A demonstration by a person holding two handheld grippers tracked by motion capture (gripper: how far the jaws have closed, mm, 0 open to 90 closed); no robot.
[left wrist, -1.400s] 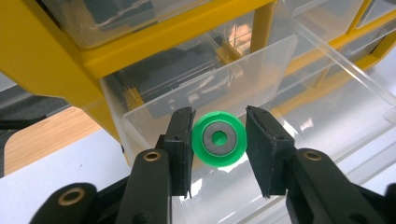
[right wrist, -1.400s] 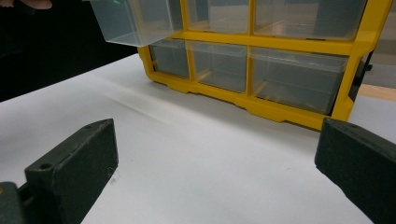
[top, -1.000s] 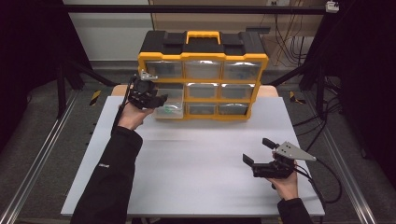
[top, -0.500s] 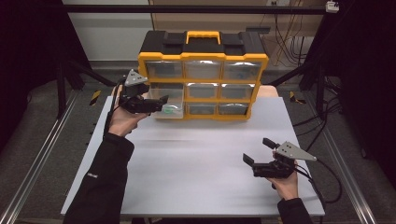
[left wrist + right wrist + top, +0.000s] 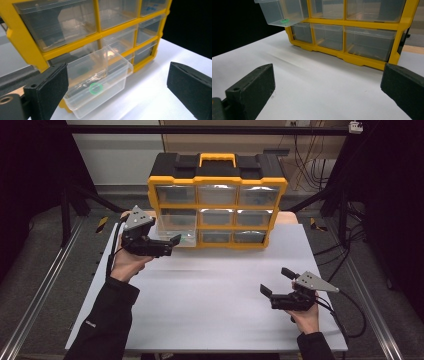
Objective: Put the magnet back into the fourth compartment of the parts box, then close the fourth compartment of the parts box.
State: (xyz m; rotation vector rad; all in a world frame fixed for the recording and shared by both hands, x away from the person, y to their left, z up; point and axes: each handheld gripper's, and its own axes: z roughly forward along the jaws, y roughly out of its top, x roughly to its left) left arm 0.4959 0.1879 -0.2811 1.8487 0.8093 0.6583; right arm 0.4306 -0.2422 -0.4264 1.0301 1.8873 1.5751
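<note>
Pulling back from the clear drawer (image 5: 176, 231), L gripper (image 5: 172, 241) had just been opening, jaws wide w/ nothing between. Drawer stuck out, mid row left of organizer (image 5: 217, 202), green ring (image 5: 96, 88) reachable inside. R gripper (image 5: 276, 281) sat open, empty, near right.

A white table (image 5: 210, 310) stands on a grey floor (image 5: 45, 270), with cables (image 5: 305, 155) hanging behind.

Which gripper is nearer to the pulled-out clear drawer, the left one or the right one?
Left. The left gripper is right beside the pulled-out drawer, jaws open; the right gripper rests far away near the table's front right.
</note>
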